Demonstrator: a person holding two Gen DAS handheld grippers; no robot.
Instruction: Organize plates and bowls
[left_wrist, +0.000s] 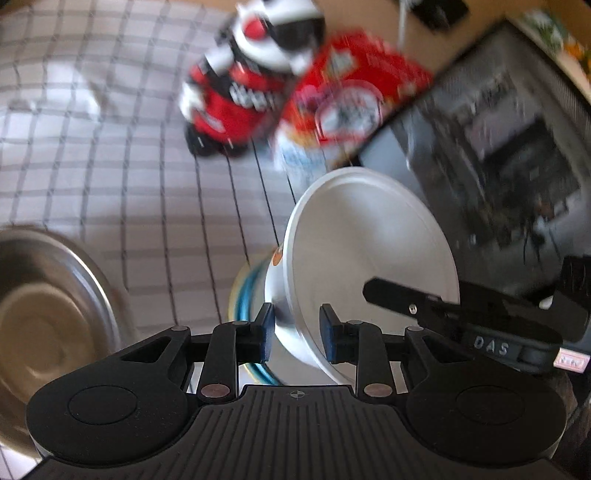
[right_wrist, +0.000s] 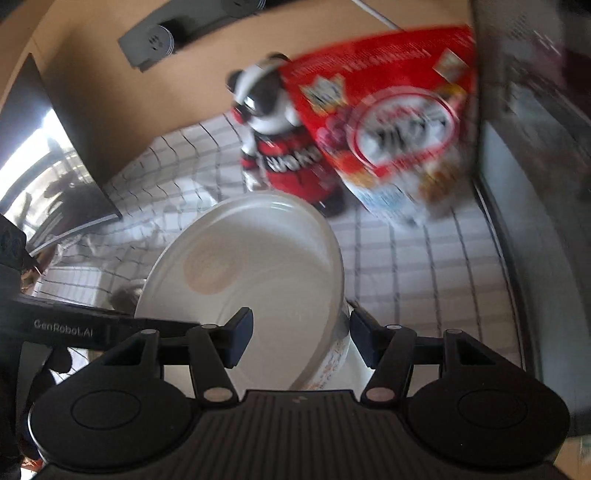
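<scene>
White plate (left_wrist: 369, 251) stands tilted between left tool (left_wrist: 297, 332) pads.

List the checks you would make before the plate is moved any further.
1. Left gripper holds the plate: ok, the rim sits between its jaws.
2. Right gripper holds it: cannot tell, contact is blurred near the patterned bowl beneath.
3. Plate level: not ok, it is tilted.
4. Steel bowl empty: ok.
5. Toy and red bag apart from the plate: ok.
</scene>
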